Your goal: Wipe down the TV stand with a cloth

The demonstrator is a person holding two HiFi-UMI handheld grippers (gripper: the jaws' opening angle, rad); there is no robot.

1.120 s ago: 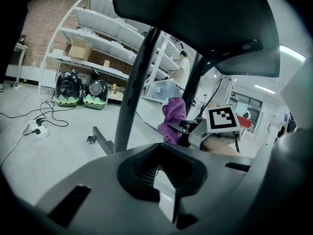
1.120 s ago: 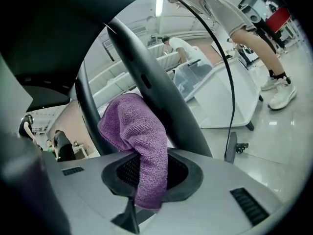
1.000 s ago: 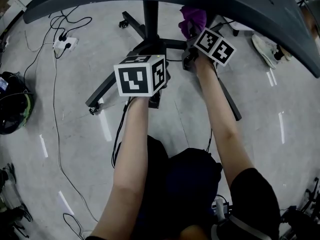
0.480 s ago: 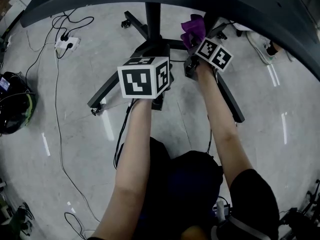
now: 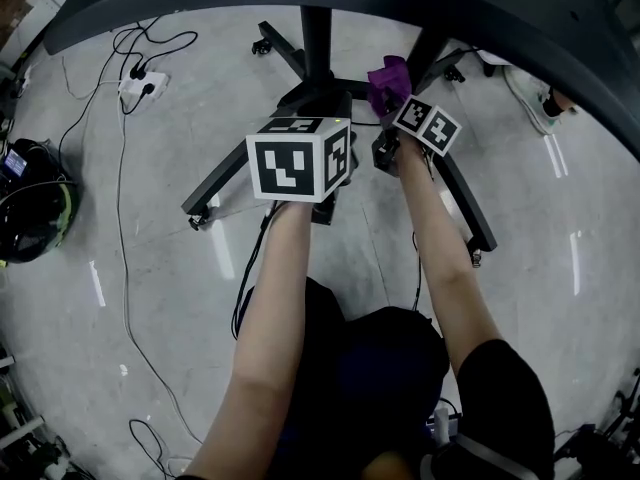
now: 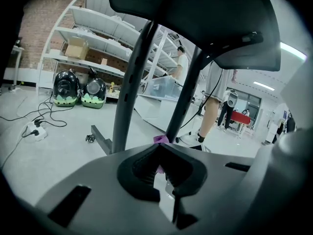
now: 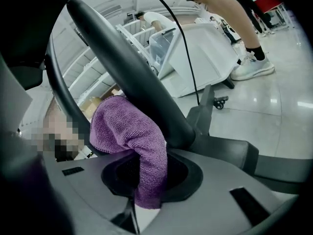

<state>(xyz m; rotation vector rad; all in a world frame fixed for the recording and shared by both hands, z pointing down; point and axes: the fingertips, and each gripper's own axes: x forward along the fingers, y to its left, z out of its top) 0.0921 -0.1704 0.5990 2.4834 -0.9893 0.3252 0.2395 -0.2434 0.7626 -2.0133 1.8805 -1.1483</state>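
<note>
- right gripper point(image 7: 146, 173): jaws clamped on the lower end of the purple microfibre cloth point(image 7: 128, 131). The free end bunches out ahead of the jaw tips.
- key relation: the cloth is on the far side of that claw. It touches the TV stand's right upright point(image 7: 139, 80) low down, near where the upright meets the base.
- the upright's long axis runs up and away from the claw, so my read is the stroke should go along the tube, not across it.
- nearer hand: the right one (it carries the cloth). The left gripper point(image 6: 161, 146) sits to the left, on the near side of the left upright point(image 5: 315, 38). Its jaws are pressed together on nothing, and it looks clear of the stand.
- cloth: looped terry nap, soft and limp, folded over itself. It should wrap a round section easily.
- uprights: black tube, rounded section, smooth satin finish.
- base legs point(image 5: 462, 203): flatter black bars splayed across the floor point(image 5: 150, 268), with casters point(image 7: 218, 101) at the ends.
- floor: glossy pale grey. A power strip point(image 5: 140, 86) lies far left (well apart from the stroke path).
- status, as a judgement: the wipe is under way on the right upright. I can't tell from here which parts are clean.
</note>
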